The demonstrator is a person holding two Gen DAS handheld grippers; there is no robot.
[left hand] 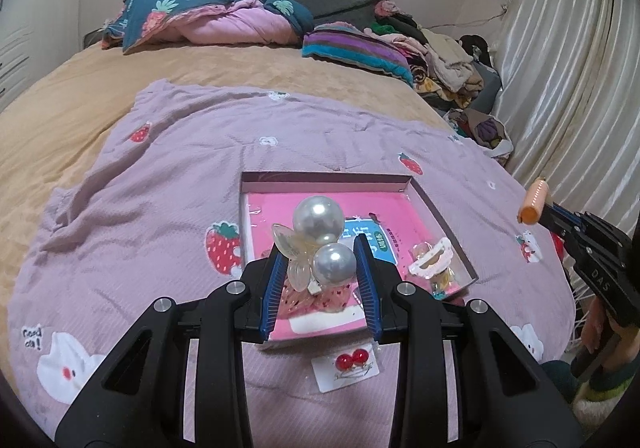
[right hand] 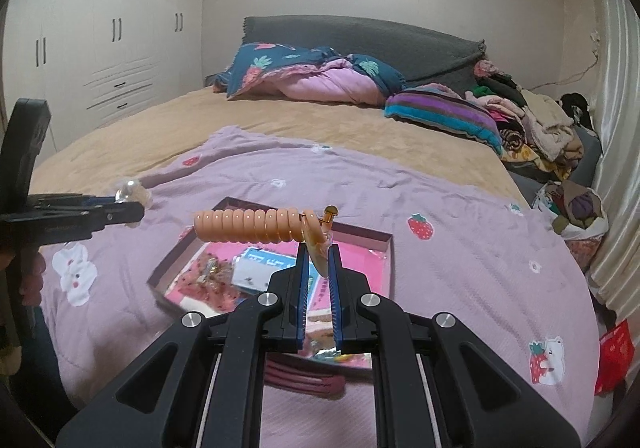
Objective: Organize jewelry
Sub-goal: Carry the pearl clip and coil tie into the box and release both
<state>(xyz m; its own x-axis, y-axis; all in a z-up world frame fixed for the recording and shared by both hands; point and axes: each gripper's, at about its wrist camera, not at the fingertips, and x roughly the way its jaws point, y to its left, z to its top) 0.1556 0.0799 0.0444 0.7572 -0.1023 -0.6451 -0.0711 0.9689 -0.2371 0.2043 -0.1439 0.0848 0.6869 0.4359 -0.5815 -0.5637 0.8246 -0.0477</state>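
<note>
My left gripper (left hand: 320, 248) is shut on a pearl hair clip (left hand: 318, 238) with two big pearls and clear petals, held above a shallow pink box (left hand: 442, 218) on the lilac blanket. The box holds a pink-and-white claw clip (left hand: 432, 262) and a strawberry-print scrunchie (left hand: 320, 298). My right gripper (right hand: 319, 250) is shut on an orange spiral hair tie (right hand: 252, 226), held above the same box (right hand: 390, 248). The right gripper also shows at the right edge of the left wrist view (left hand: 550, 210). A card with red ball earrings (left hand: 350, 364) lies in front of the box.
The lilac strawberry blanket (left hand: 160, 188) covers a tan bed. A folded quilt (left hand: 208, 16), a striped pillow (left hand: 356, 48) and a clothes pile (left hand: 448, 64) lie at the far side. A curtain (left hand: 568, 68) hangs on the right. A dark red hair clip (right hand: 304, 380) lies near the box.
</note>
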